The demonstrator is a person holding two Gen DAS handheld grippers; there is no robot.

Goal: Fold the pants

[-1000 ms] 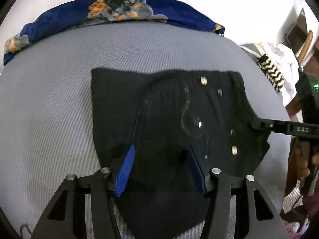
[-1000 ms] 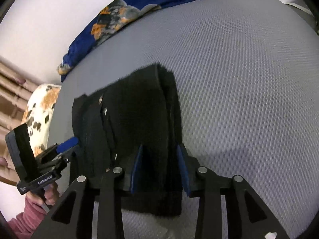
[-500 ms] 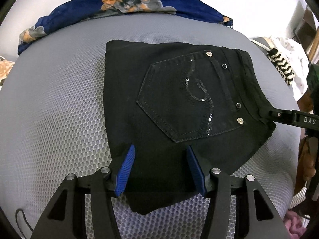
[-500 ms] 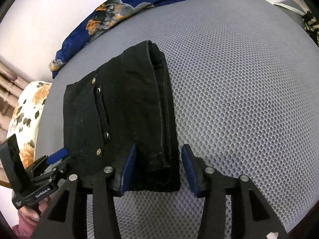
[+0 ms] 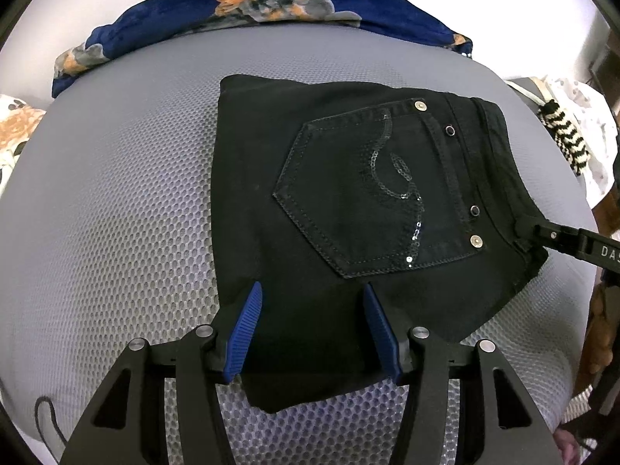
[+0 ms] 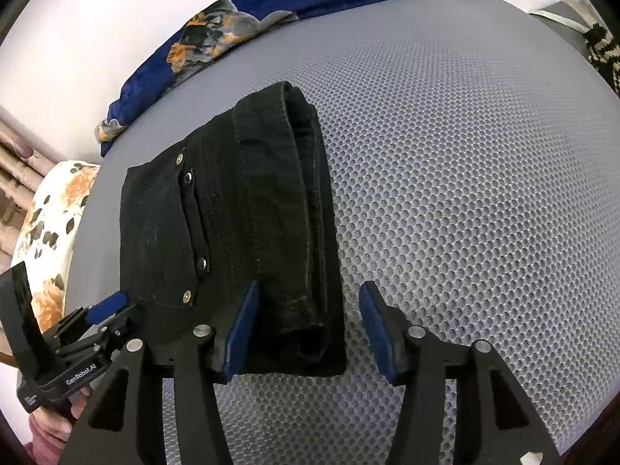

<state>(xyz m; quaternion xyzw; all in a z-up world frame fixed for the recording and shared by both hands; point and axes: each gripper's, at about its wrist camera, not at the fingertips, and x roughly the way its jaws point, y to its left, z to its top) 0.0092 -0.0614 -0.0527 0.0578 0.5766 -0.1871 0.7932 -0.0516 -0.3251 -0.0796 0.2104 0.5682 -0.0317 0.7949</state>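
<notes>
The black pants [image 5: 348,201] lie folded into a compact stack on the grey mesh surface [image 5: 116,213], back pocket with sequins facing up. My left gripper [image 5: 316,329] stands open over the stack's near edge, blue pads apart and the cloth flat beneath them. In the right wrist view the thick folded waistband edge of the pants [image 6: 279,213] lies between the jaws of my right gripper [image 6: 310,325], which are opening; the right pad is clear of the cloth. The right gripper's fingertip [image 5: 542,232] shows at the waistband corner. The left gripper [image 6: 89,321] shows at the stack's other side.
A blue floral blanket [image 5: 271,11] is bunched along the far edge of the surface. A floral cushion [image 6: 50,240] lies off the left side, a black-and-white striped item [image 5: 565,135] off the right. A thin dark cord [image 5: 46,418] sits near the front left. A hand [image 6: 58,422] holds the left gripper.
The right gripper's jaws have widened and let go of the folded waistband edge. Both views have drawn back a little, and the pants now lie still and flat.
</notes>
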